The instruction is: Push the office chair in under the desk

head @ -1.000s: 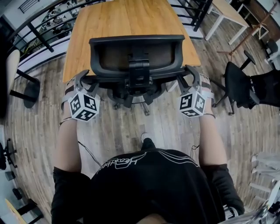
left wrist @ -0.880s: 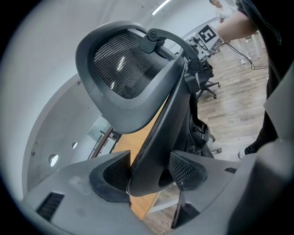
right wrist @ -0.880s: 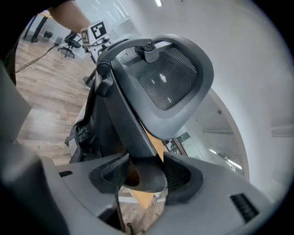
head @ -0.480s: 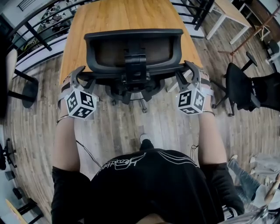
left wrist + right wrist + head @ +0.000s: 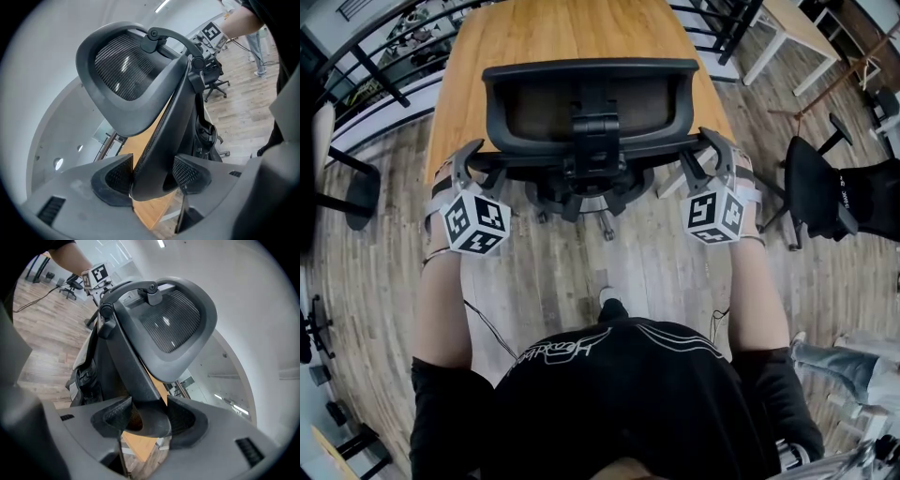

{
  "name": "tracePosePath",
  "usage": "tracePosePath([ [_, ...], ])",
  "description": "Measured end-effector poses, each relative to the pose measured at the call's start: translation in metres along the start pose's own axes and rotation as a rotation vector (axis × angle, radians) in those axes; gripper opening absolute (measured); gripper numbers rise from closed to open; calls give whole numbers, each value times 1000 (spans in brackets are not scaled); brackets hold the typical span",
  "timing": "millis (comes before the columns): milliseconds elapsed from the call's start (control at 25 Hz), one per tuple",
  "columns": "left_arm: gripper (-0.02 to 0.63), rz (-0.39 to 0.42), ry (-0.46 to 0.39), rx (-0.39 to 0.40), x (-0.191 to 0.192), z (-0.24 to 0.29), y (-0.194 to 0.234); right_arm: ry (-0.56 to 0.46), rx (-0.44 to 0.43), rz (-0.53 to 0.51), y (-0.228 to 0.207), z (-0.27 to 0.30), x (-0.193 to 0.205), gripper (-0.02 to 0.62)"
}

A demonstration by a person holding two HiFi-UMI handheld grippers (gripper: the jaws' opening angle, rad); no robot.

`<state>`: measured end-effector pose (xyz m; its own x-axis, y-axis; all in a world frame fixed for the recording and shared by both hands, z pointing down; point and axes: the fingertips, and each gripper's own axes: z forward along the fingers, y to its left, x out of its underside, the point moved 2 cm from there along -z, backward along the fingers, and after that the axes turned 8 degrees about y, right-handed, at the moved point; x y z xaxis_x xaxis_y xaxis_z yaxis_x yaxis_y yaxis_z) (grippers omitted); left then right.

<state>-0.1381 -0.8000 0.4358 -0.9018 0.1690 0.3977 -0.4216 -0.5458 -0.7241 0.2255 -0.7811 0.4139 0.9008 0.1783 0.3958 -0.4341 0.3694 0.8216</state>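
Note:
The black office chair [image 5: 591, 103] stands with its mesh backrest toward me and its seat under the wooden desk [image 5: 572, 33]. My left gripper [image 5: 480, 164] holds the backrest's lower left edge, and my right gripper [image 5: 705, 157] holds its lower right edge. In the left gripper view the backrest frame [image 5: 159, 136] runs between the jaws of the left gripper [image 5: 152, 173], whose pads sit against it. The right gripper view shows the same: the frame [image 5: 136, 376] fills the gap in the right gripper [image 5: 150, 416]. The chair's base and castors [image 5: 605, 225] show just below the backrest.
A second black chair [image 5: 811, 183] stands to the right on the wood floor. A white table [image 5: 787, 28] is at the back right, a dark railing [image 5: 384, 66] at the back left. Someone's leg in jeans [image 5: 834, 361] shows at the lower right.
The chair and both grippers moved forward toward the desk in the first half second; since then they have hardly moved. The leg at the lower right has shifted.

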Motion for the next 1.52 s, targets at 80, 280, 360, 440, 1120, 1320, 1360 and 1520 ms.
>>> tracePosePath([
  [80,249,0,0,4,0,0,0,6,-1,-5,0,1,0,252],
  [280,249,-19,-17,27,-1,0,-2,15,-60,39,1,1,0,258],
  [360,277,-67,-42,40,-3,-5,-3,17,-96,85,1,-2,-1,266],
  [440,291,-118,-61,63,-1,-16,-5,10,-104,151,-4,-12,-1,276],
  [1120,290,-750,-528,538,-16,-253,-99,-277,-471,929,79,-252,-43,275],
  [1320,203,-870,-691,741,-45,-308,-141,-428,-579,984,104,-328,-69,212],
  [1360,160,-893,-716,767,-48,-319,-146,-461,-601,990,106,-342,-74,185],
  [1520,39,-983,-810,858,-60,-366,-160,-576,-694,987,108,-392,-89,74],
])
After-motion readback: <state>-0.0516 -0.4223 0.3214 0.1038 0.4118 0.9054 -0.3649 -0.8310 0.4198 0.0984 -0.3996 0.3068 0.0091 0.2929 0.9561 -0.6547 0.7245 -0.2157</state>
